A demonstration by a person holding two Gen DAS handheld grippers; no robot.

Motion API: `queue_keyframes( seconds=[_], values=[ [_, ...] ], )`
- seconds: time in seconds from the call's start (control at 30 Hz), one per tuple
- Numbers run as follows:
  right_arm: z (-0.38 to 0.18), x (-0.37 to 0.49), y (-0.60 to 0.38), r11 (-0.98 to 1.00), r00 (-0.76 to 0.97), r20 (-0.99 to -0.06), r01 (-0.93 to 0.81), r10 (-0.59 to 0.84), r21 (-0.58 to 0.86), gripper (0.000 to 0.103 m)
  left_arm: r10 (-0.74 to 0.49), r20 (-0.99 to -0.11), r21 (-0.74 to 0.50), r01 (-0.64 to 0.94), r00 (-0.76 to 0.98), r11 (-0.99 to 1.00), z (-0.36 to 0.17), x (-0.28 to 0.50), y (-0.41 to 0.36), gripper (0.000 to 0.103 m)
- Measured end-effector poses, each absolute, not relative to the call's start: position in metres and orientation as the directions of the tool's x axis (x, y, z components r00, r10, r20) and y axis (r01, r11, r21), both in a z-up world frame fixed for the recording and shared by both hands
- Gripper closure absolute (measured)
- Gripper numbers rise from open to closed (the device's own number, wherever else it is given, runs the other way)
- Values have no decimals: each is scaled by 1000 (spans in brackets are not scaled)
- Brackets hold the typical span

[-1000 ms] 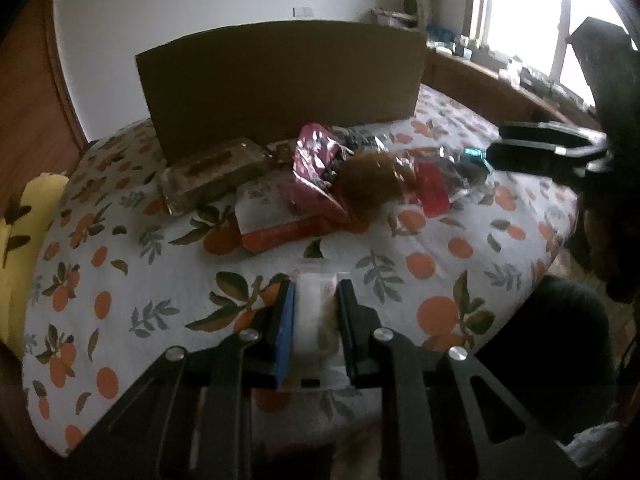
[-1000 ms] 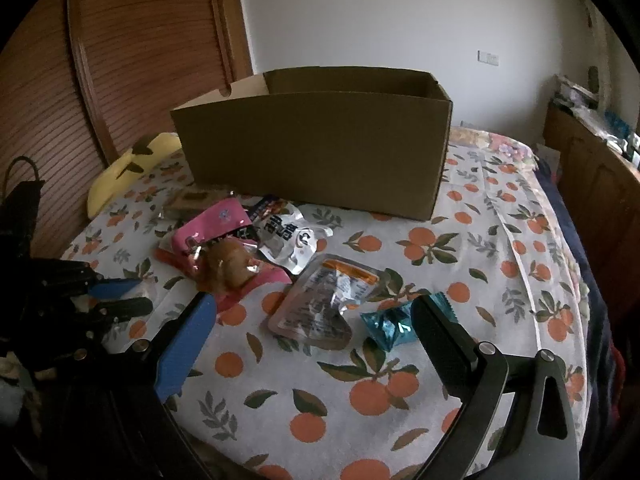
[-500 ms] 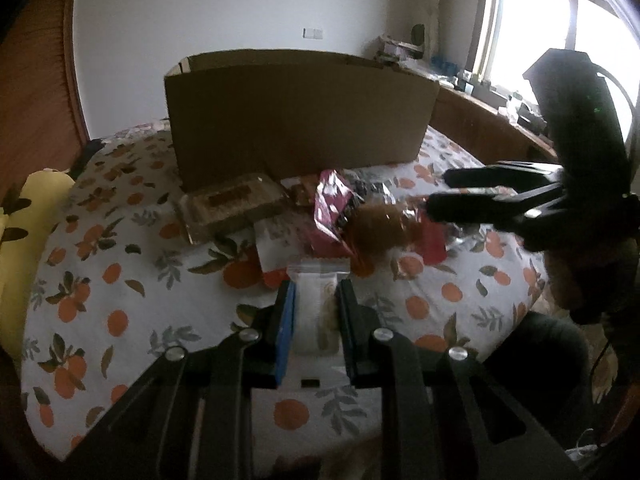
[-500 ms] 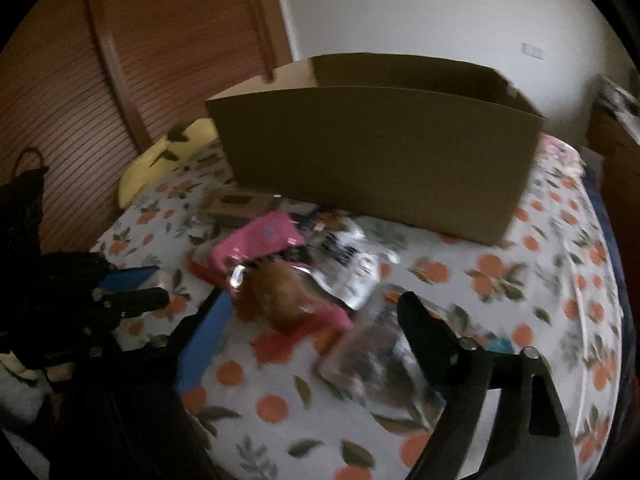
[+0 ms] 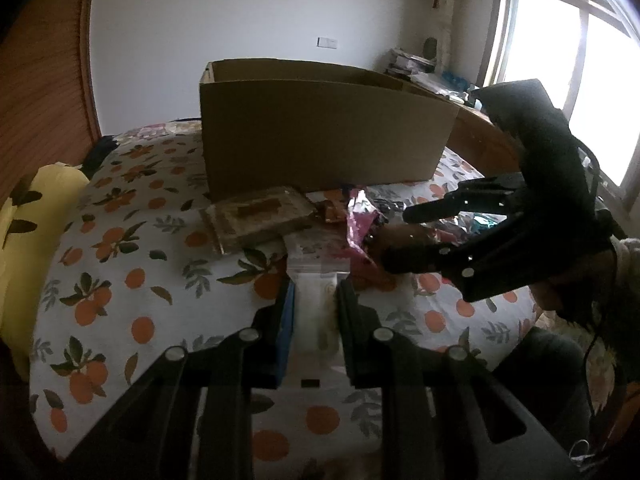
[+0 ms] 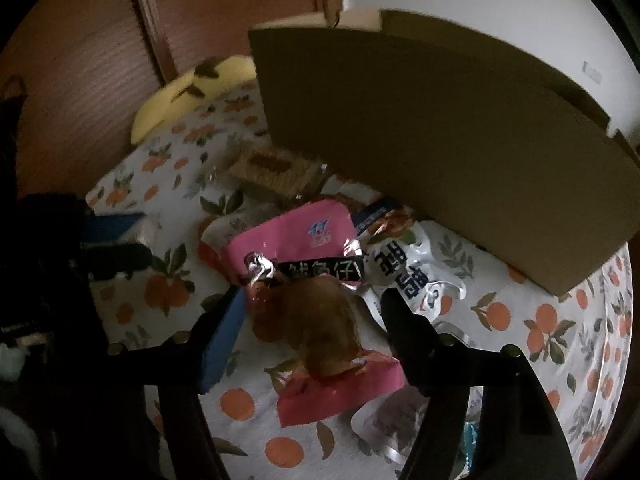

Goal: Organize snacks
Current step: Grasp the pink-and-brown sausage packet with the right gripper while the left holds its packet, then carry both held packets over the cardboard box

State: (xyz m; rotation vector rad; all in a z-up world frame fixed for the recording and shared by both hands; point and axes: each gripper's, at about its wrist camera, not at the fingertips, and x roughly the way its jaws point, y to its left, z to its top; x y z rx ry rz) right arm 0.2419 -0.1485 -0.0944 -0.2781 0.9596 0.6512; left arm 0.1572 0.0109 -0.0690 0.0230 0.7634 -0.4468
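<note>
A bedroom with a white wall, a wooden sliding door and a bright window [image 5: 596, 92] surrounds a bed covered by an orange-print sheet [image 5: 132, 276]. A yellow pillow [image 5: 28, 216] lies at the sheet's left edge. An open cardboard box [image 5: 320, 136] stands on the sheet, and the snacks lie in a heap just in front of its near wall. In that heap, a clear tray of brown biscuits [image 5: 256, 218] sits nearest the box's left corner, a white pouch with blue characters [image 6: 408, 276] lies on the right, and a pink packet [image 6: 292, 240] lies between them. On top of the pink packet rests a clear packet holding a brown snack [image 6: 316, 324]. The right gripper [image 6: 312, 320] straddles this brown snack packet, its jaws closing, pads not yet pressing it. The left gripper [image 5: 314, 304] hangs above the sheet nearer the camera, its jaws clamped on 1 small white sachet [image 5: 316, 312].
</note>
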Motion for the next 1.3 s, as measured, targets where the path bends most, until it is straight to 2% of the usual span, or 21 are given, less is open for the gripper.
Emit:
queue_keyframes(
  seconds=[0.47, 0.57, 0.63, 0.73, 1.1, 1.3],
  values=[
    [-107, 246, -135, 743, 355, -885, -670, 303, -15, 37, -389, -668, -162, 387, 635, 908, -71, 156, 19, 84],
    [-109, 244, -133, 736, 368, -888, -675, 277, -50, 42, -393, -666, -164, 390, 634, 906, -70, 155, 19, 84],
    [-108, 244, -135, 742, 375, -886, -669, 274, -53, 54, -393, -665, -162, 392, 635, 906, -69, 154, 18, 84],
    [-106, 243, -141, 757, 379, -878, -652, 292, -29, 59, -395, -662, -164, 391, 637, 906, -68, 153, 18, 84],
    [-102, 232, -156, 787, 402, -844, -616, 355, 38, 60, -400, -652, -159, 399, 644, 903, -61, 152, 15, 84],
    [-81, 226, -166, 808, 449, -808, -587, 381, 54, 60, -406, -641, -157, 407, 651, 900, -53, 153, 12, 84]
  ],
)
